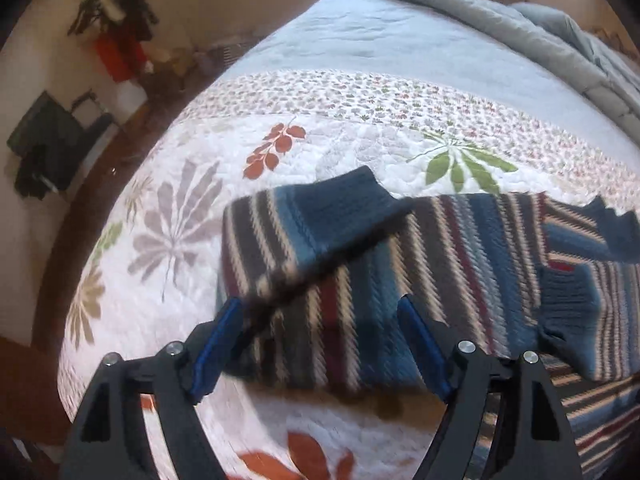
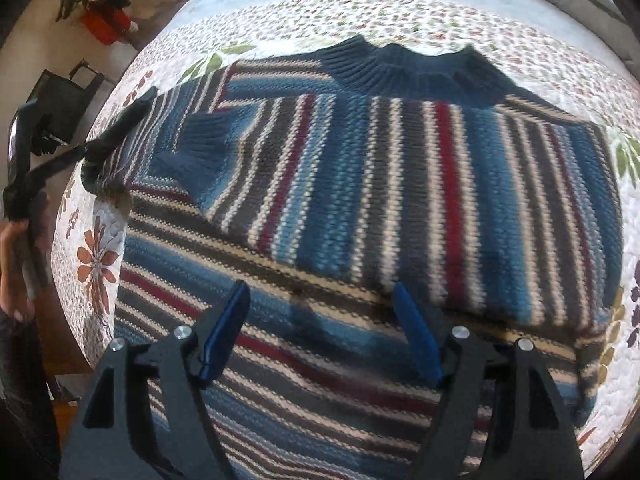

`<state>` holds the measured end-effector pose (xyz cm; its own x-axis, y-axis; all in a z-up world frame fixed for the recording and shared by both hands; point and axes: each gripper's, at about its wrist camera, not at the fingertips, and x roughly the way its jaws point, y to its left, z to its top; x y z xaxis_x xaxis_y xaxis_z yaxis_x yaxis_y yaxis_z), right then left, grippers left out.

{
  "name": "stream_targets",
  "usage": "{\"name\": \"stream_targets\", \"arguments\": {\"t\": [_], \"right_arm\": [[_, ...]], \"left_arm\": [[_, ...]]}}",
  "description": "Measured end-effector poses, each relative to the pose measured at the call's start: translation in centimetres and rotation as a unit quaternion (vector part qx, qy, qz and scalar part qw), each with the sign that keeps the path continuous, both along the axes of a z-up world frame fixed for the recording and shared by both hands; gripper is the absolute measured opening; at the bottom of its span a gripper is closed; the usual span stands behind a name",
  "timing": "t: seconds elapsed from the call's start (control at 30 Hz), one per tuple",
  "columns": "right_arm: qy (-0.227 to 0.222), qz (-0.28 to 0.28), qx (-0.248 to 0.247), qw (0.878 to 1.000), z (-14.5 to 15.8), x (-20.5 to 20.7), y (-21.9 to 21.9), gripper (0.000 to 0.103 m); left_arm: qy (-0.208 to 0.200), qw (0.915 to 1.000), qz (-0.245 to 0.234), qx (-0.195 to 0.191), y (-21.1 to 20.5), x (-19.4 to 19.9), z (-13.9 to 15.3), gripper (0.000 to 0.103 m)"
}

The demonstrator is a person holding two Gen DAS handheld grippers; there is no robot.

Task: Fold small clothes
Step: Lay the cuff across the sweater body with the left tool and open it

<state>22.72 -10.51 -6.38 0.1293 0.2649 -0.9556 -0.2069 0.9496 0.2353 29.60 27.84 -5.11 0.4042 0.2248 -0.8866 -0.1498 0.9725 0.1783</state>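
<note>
Jaws of both the left gripper (image 1: 320, 344) and the right gripper (image 2: 322, 330) stand released, nothing between them. One striped knit sweater (image 2: 360, 184) in blue, grey, cream and red, with a ribbed dark blue collar, lies on the flowered bed quilt (image 1: 360, 92). Its two sleeves are folded across the body.

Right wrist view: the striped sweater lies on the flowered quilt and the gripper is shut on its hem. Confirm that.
Not quite. The right wrist view shows the right gripper open above the striped sweater, gripping nothing. The sweater does lie on the flowered quilt.
</note>
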Motion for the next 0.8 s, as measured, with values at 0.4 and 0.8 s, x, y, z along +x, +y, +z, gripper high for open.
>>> {"name": "stream_targets", "arguments": {"t": [0.4, 0.8], "right_arm": [[0.023, 0.001, -0.008, 1.0, -2.5, 0.7, 0.6, 0.077], [0.035, -0.004, 0.017, 0.999, -2.6, 0.6, -0.2, 0.078]], "left_arm": [[0.022, 0.9991, -0.004, 0.037, 1.1, 3.1, -3.2, 0.078], [-0.012, 0.9981, 0.041, -0.045, 2.8, 2.4, -2.5, 0.008]]}}
